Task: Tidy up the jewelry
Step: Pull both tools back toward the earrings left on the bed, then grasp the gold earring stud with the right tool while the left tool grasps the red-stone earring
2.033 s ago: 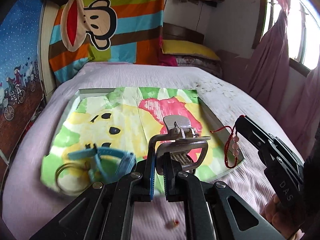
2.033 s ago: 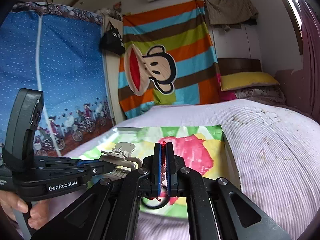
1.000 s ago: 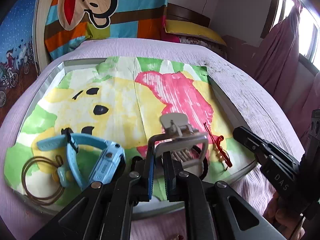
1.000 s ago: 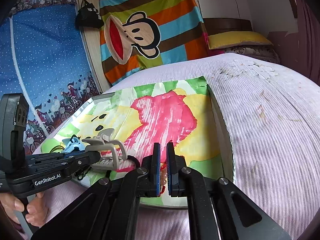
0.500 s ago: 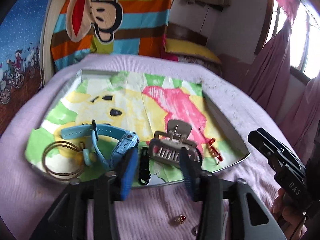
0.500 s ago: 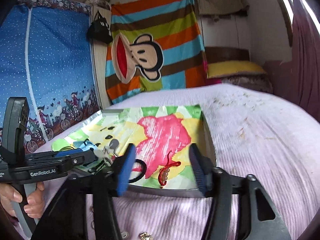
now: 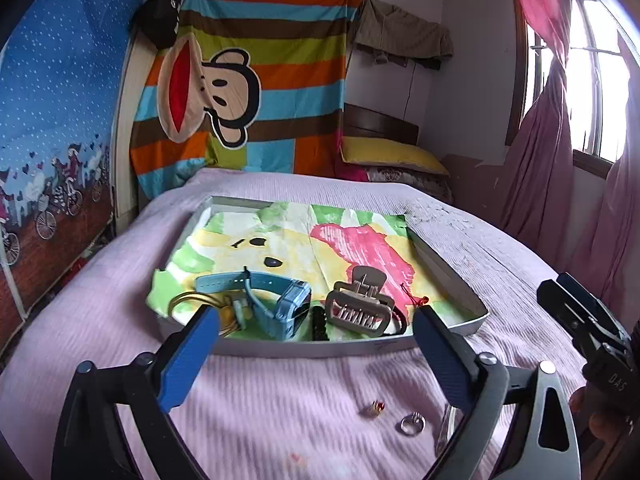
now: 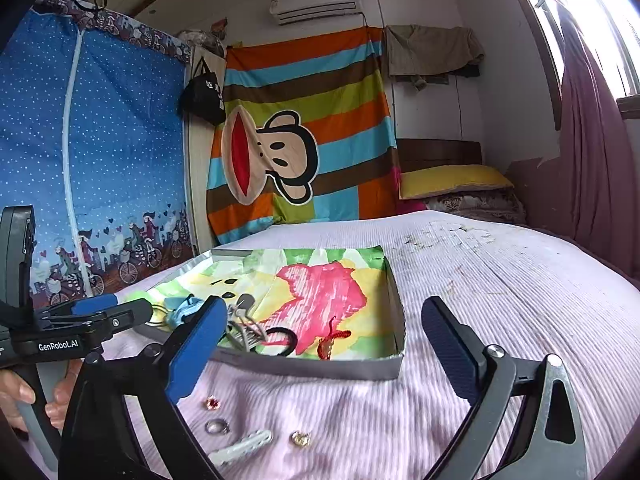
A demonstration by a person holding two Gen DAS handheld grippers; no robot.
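A shallow grey tray (image 7: 452,270) lined with a colourful picture lies on the pink bedspread. In it sit a grey hair claw clip (image 7: 359,307), a blue watch (image 7: 280,298), gold bangles (image 7: 200,304), a black hair tie (image 7: 318,322) and a red cord bracelet (image 8: 332,340). My left gripper (image 7: 316,356) is open and empty, short of the tray's near rim. My right gripper (image 8: 324,354) is open and empty too, in front of the tray (image 8: 394,292). On the bedspread lie a red-stone ring (image 7: 377,407), a silver ring (image 7: 410,427), a gold ring (image 8: 301,438) and a white hair clip (image 8: 240,446).
A yellow pillow (image 7: 390,154) and a striped cartoon hanging (image 7: 256,80) are at the head of the bed. Purple curtains (image 7: 536,152) hang on the right, a blue printed screen (image 8: 88,152) on the left. A hand (image 8: 24,396) holds the left gripper's handle.
The left gripper let go of the hair claw clip and the right let go of the red bracelet, both into the tray. Both grippers opened wide and drew back toward the near side.
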